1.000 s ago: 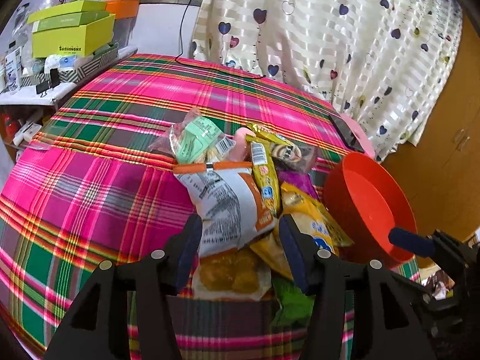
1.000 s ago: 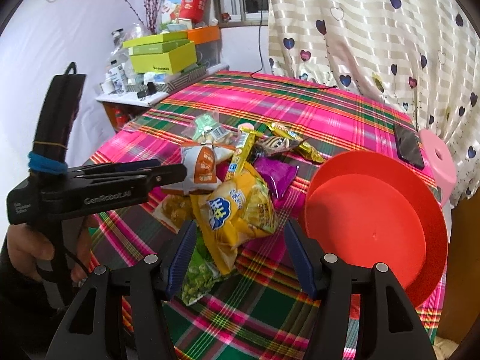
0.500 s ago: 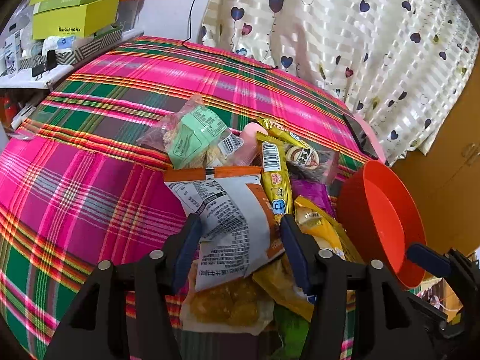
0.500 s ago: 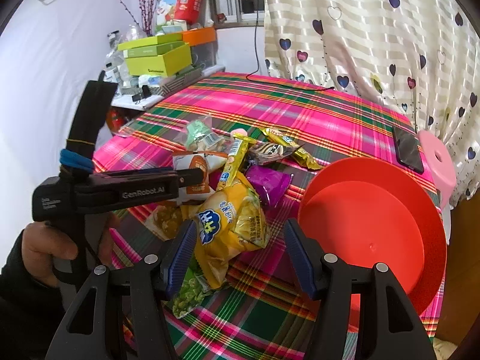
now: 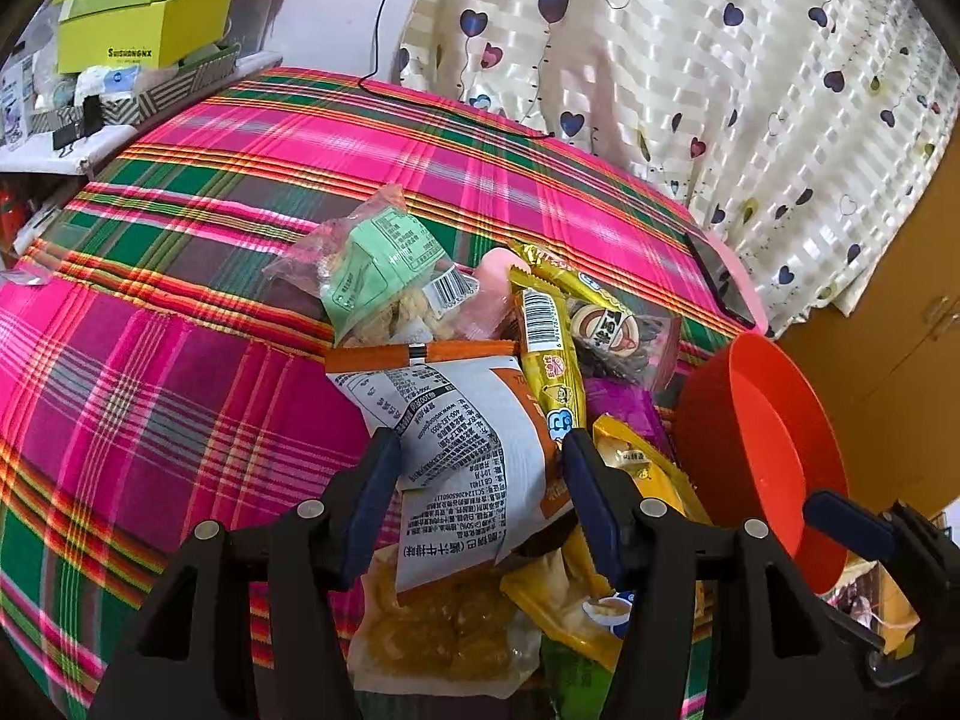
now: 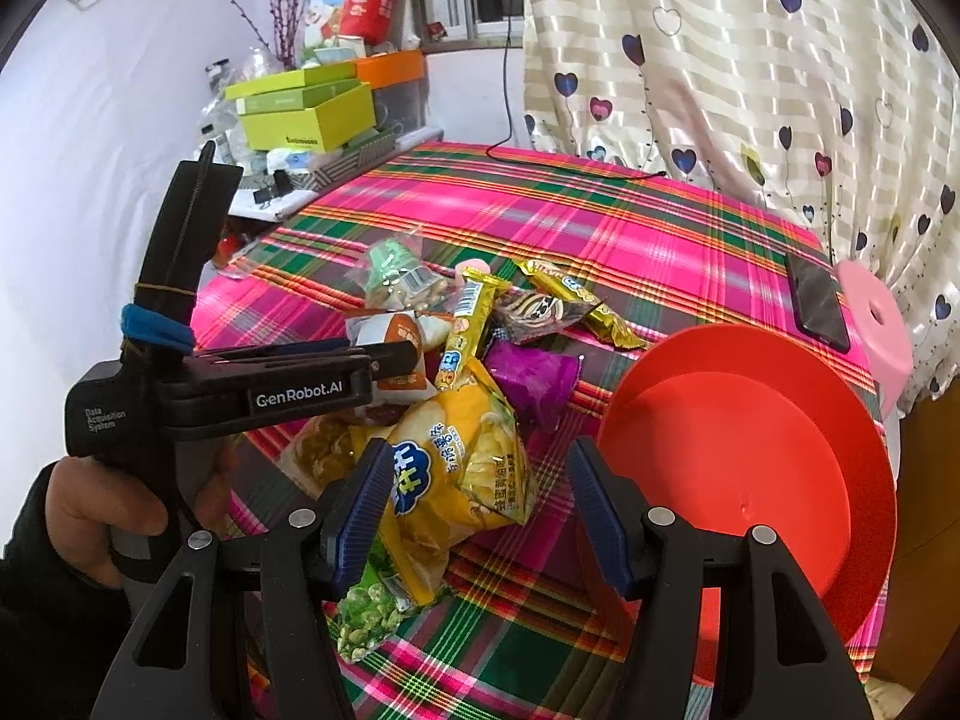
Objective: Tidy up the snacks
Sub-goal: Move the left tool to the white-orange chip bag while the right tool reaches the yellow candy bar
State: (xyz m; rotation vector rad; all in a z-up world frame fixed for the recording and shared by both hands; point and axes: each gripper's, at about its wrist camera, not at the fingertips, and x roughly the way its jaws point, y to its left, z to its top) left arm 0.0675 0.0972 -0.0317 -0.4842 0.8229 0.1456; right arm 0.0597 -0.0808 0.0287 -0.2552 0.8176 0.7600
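Observation:
A heap of snack packets lies on the plaid cloth. A white-and-orange packet [image 5: 462, 438] lies on top of it, between the wide-apart pads of my left gripper [image 5: 480, 474]; I see no squeeze on it. In the right wrist view the left gripper [image 6: 408, 357] reaches in from the left over that packet [image 6: 399, 336]. My right gripper [image 6: 480, 504] stands open above a yellow chips bag [image 6: 468, 468]. A red bowl [image 6: 738, 468] sits right of the heap and is also in the left wrist view, red bowl [image 5: 774, 438].
Also in the heap are a green-label bag [image 5: 372, 270], a gold bar [image 5: 549, 354], a purple packet [image 6: 531, 375] and a green pea bag [image 6: 366, 618]. A phone [image 6: 816, 300] rests beside a pink stool [image 6: 876, 312]. Yellow-green boxes [image 5: 144, 30] stack at far left. A cable [image 6: 570, 165] crosses the far cloth.
My left gripper has moved forward and lower, so the white-and-orange packet now sits deeper between its fingers. The right gripper has hardly moved.

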